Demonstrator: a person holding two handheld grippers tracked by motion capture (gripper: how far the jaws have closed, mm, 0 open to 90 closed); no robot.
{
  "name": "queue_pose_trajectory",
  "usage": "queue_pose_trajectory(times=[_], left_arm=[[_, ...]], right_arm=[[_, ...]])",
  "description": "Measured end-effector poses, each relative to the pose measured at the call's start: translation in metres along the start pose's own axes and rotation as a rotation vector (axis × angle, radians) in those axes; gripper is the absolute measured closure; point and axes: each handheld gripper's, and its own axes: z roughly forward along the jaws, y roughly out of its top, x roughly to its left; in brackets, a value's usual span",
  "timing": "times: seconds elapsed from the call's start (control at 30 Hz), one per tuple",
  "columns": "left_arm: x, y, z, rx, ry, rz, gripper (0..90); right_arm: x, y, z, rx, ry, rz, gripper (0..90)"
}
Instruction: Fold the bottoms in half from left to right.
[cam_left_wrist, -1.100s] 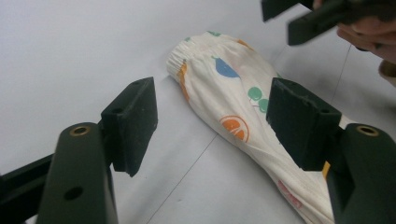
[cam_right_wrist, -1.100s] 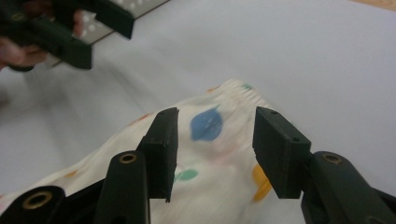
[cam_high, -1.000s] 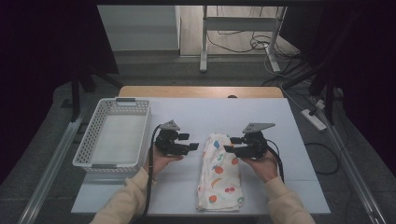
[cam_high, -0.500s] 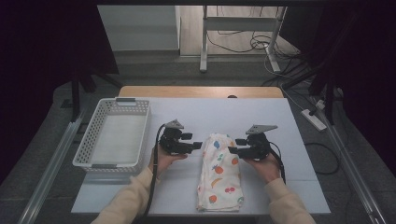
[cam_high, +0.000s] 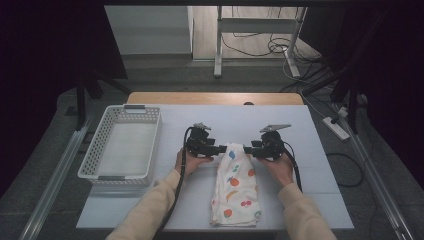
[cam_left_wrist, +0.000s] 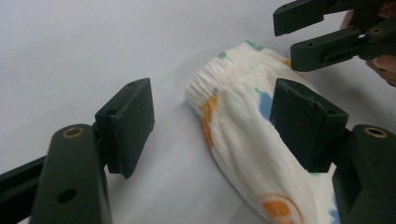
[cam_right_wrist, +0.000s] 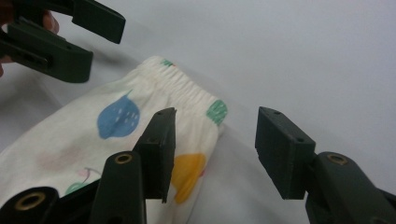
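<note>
A folded white garment (cam_high: 236, 182) with a fruit print lies on the white table, its elastic waistband (cam_left_wrist: 212, 77) at the far end. My left gripper (cam_high: 222, 148) is low at the waistband's left corner. It is open and its jaws have just been opening a little. In the left gripper view the corner sits between the pads (cam_left_wrist: 133, 119) of my left gripper (cam_left_wrist: 215, 116), untouched. My right gripper (cam_high: 247, 148) is open at the right corner. In the right gripper view my right gripper (cam_right_wrist: 219, 140) has that corner of the waistband (cam_right_wrist: 187, 91) between its jaws, unpressed.
A white perforated basket (cam_high: 90, 170) stands at the table's left side. A wooden strip (cam_high: 215, 98) borders the far edge of the table. Cables and a metal stand (cam_high: 260, 25) are on the floor behind.
Both grippers have moved inward toward each other and sunk to the garment's waistband. The garment has not shifted.
</note>
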Motion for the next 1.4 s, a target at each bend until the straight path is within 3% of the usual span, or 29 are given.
queue_pose_trajectory(times=[0.17, 0.37, 0.53, 0.6, 0.83, 0.9, 1.03, 1.2, 1.3, 1.4], left_arm=[[-0.001, 0.001, 0.017, 0.048, 0.004, -0.004, 30.2], [-0.001, 0.0, 0.024, 0.074, 0.007, 0.007, 31.3], [-0.002, 0.0, 0.024, 0.078, -0.001, 0.01, 38.1], [-0.003, 0.0, 0.024, 0.079, -0.002, 0.01, 42.2], [-0.007, -0.005, 0.025, 0.087, -0.007, 0.027, 70.2], [-0.007, -0.007, 0.025, 0.086, -0.01, 0.034, 75.3], [-0.005, -0.009, 0.016, 0.06, 0.006, 0.044, 77.7], [0.0, -0.005, -0.002, 0.017, 0.047, 0.058, 77.9], [0.01, 0.002, -0.02, -0.021, 0.088, 0.051, 77.9], [0.018, 0.007, -0.025, -0.04, 0.099, 0.045, 77.8]], right_arm=[[-0.002, 0.003, 0.012, 0.015, 0.007, 0.007, 48.2], [-0.003, 0.0, 0.02, 0.057, 0.015, 0.018, 48.1], [-0.004, 0.0, 0.022, 0.075, 0.015, 0.011, 48.8], [-0.002, -0.001, 0.024, 0.075, 0.015, 0.008, 50.6], [0.003, -0.001, 0.027, 0.091, 0.053, -0.009, 75.2], [0.003, -0.001, 0.027, 0.091, 0.06, -0.016, 78.6], [0.005, 0.002, 0.027, 0.063, 0.087, -0.017, 80.9], [0.014, 0.015, 0.029, 0.026, 0.084, -0.056, 81.1], [0.022, 0.036, 0.036, -0.025, 0.088, -0.08, 81.1], [0.023, 0.046, 0.041, -0.039, 0.09, -0.081, 81.1]])
